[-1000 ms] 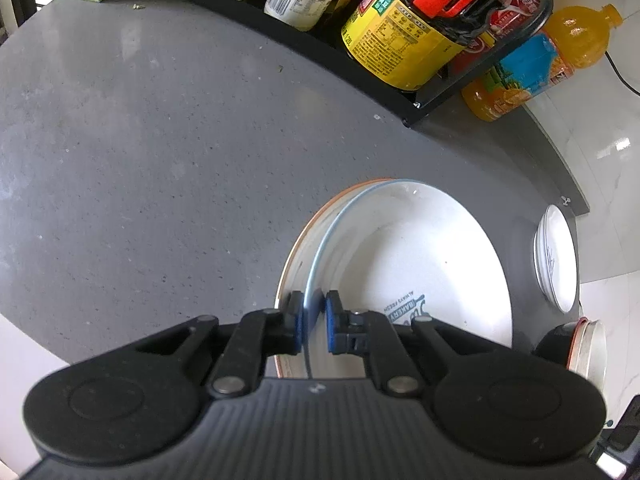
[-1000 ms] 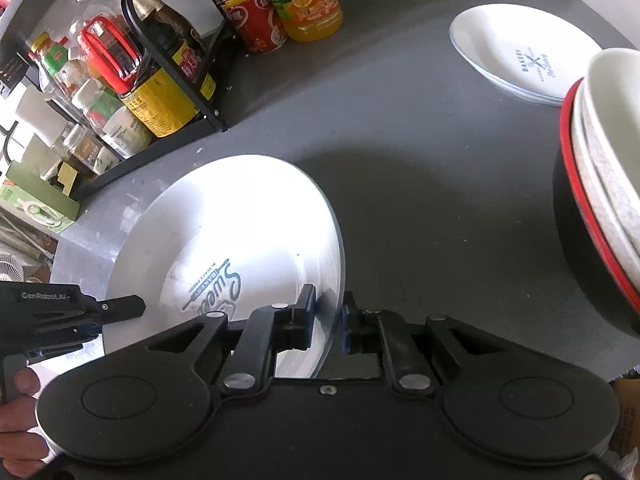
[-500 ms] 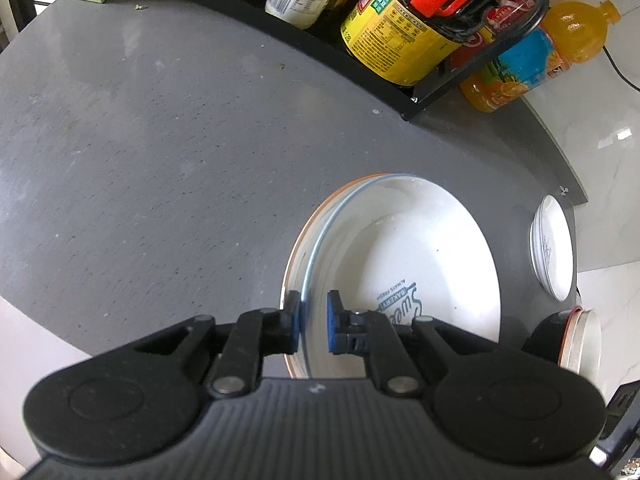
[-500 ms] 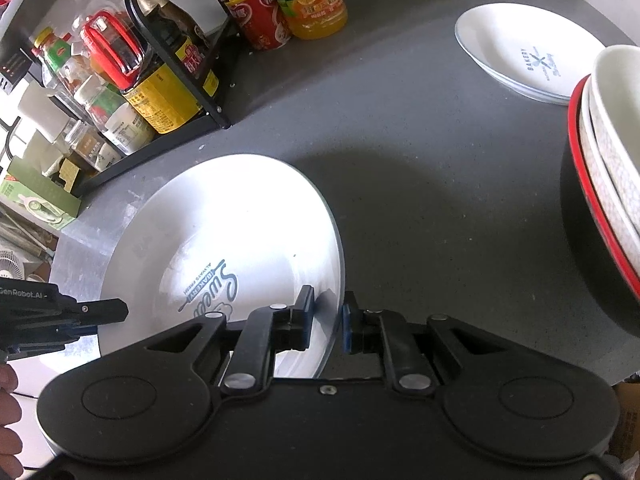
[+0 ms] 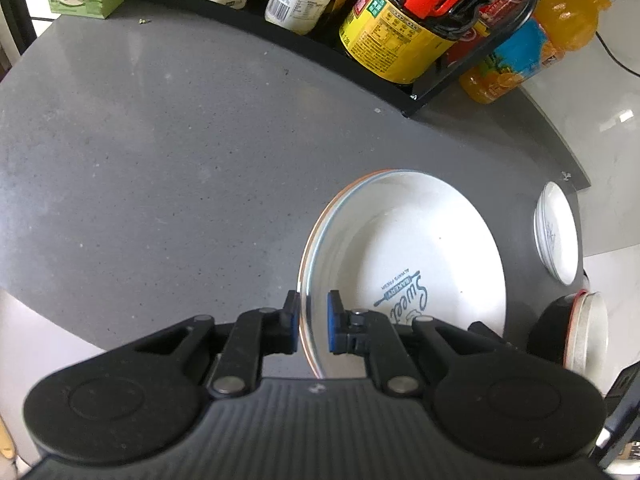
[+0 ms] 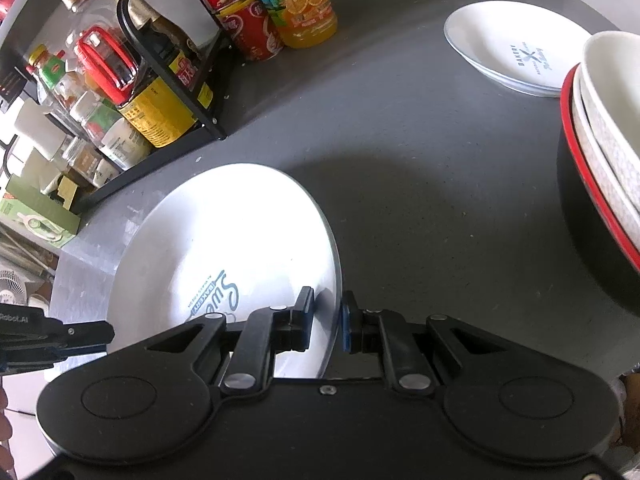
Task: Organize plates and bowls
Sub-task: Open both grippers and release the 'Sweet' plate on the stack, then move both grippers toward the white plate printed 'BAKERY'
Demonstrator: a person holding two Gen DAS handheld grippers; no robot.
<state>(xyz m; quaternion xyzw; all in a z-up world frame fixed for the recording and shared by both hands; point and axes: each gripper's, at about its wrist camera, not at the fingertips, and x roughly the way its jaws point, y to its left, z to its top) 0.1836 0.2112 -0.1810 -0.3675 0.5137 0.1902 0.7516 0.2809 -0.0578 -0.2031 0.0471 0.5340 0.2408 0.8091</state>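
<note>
Seen from the left wrist, a speckled grey countertop (image 5: 168,168) spreads wide ahead and to the left of the left gripper (image 5: 313,322), bare of objects all the way to a black wire rack (image 5: 440,88) along its far edge. The rack holds a large dark sauce jug (image 5: 404,36) with a red handle and yellow label; an orange juice bottle (image 5: 532,52) stands just right of it. The left gripper's blue pads are closed on the near left rim of a large white plate (image 5: 416,264) with blue lettering, which extends ahead and to the right. A thin orange edge shows along the plate's left rim. Farther right lie a small white plate (image 5: 558,236) and, near the counter's edge, a black bowl (image 5: 552,332) with lighter bowls nested in it. The counter's curved near edge falls away to the left, below the gripper.

From the right wrist, the right gripper (image 6: 326,318) is clamped on the same plate's (image 6: 224,248) right rim, the plate lying to its left. The left gripper's (image 6: 52,340) black body reaches the plate's opposite side at far left. Open grey counter (image 6: 420,168) stretches ahead and right. The nested bowl stack (image 6: 600,184) sits close on the right, the small plate (image 6: 516,52) beyond it, the rack (image 6: 168,80) far left.
</note>
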